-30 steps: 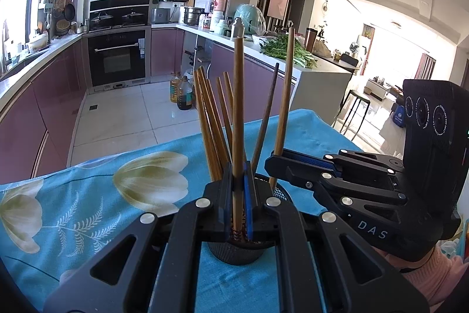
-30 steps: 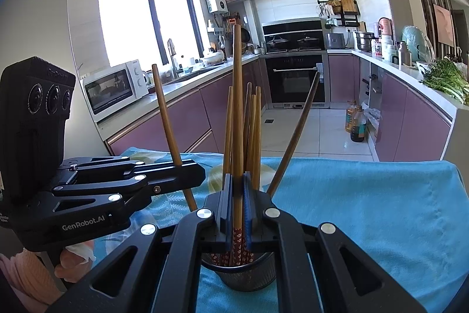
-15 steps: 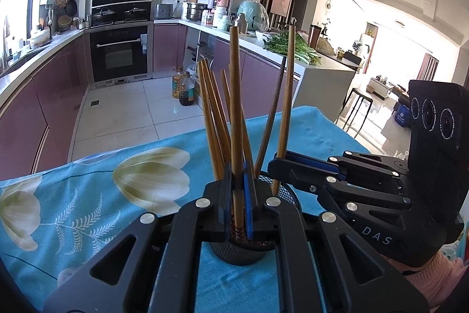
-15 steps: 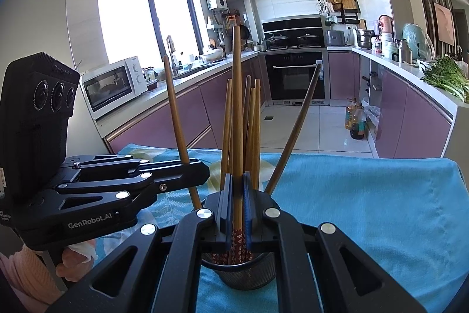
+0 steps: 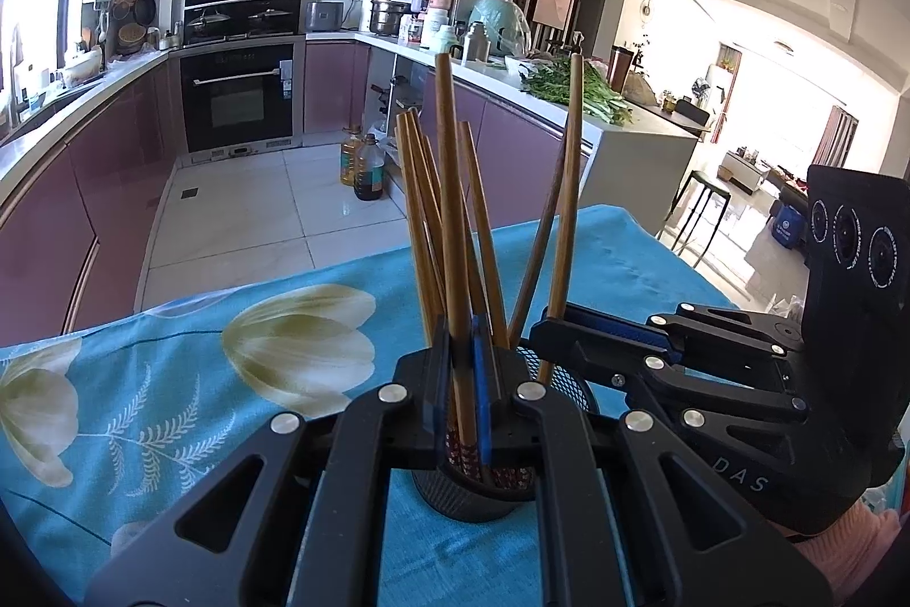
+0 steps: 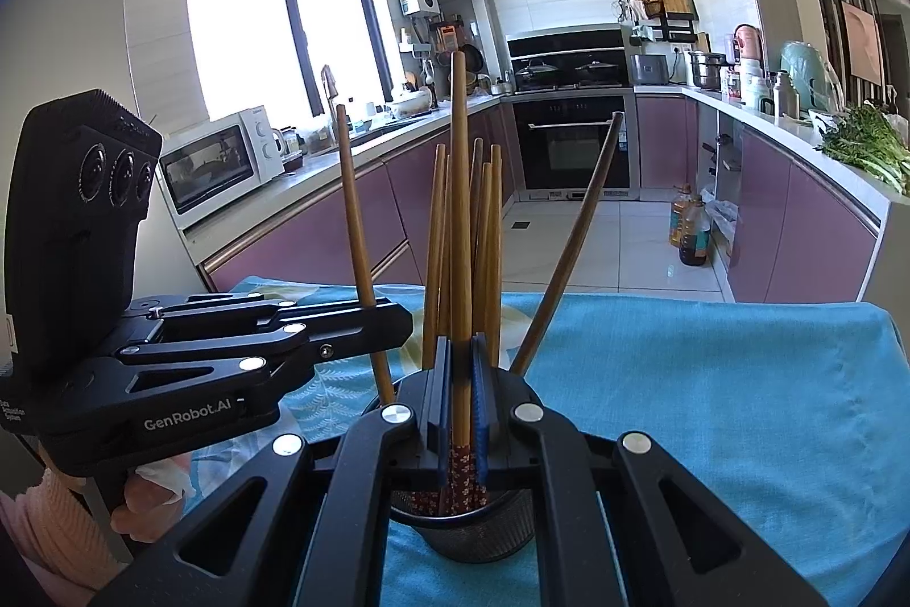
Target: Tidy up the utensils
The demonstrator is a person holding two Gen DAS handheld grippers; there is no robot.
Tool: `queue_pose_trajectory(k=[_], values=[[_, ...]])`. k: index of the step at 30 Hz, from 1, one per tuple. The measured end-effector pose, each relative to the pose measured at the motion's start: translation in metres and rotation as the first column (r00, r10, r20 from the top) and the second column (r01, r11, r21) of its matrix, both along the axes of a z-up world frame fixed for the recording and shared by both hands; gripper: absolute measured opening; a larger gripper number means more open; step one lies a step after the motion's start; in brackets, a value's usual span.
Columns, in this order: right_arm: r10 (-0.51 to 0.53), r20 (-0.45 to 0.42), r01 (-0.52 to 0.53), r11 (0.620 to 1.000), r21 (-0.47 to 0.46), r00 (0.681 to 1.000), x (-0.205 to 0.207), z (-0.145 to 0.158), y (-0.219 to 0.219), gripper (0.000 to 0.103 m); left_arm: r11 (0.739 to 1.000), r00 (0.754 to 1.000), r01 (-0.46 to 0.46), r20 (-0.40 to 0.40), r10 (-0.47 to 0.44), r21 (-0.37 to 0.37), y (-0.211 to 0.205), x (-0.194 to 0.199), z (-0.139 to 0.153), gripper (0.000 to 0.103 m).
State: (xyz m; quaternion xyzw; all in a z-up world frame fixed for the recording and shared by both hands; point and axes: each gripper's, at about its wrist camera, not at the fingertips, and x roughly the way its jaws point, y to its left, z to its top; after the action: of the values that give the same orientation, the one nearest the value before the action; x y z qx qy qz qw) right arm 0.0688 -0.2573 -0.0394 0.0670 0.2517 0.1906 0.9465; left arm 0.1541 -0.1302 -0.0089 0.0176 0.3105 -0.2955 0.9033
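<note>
**Two chopsticks gripped over a crowded holder**

My left gripper (image 5: 463,379) and right gripper (image 6: 460,396) each clamp one chopstick (image 5: 452,220) upright in the mesh holder (image 5: 472,499) on the blue tablecloth (image 5: 170,379). Other chopsticks (image 6: 489,254) crowd it at twelve o'clock; oil bottles (image 5: 364,166) stand beyond.

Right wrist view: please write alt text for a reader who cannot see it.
The right claw is shut on one upright wooden chopstick over a black mesh holder already full of chopsticks. The left claw, at left, grips another chopstick. The holder stands on a blue tablecloth in a kitchen.
</note>
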Motion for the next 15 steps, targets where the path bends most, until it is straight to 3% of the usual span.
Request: queue_pose_trajectory(k=[15], values=[[0.008, -0.015, -0.008, 1.0, -0.008, 1.0, 0.009, -0.004, 0.001, 0.006, 1.0, 1.0, -0.012, -0.026, 0.012, 0.011, -0.005, 0.013, -0.01, 0.009]])
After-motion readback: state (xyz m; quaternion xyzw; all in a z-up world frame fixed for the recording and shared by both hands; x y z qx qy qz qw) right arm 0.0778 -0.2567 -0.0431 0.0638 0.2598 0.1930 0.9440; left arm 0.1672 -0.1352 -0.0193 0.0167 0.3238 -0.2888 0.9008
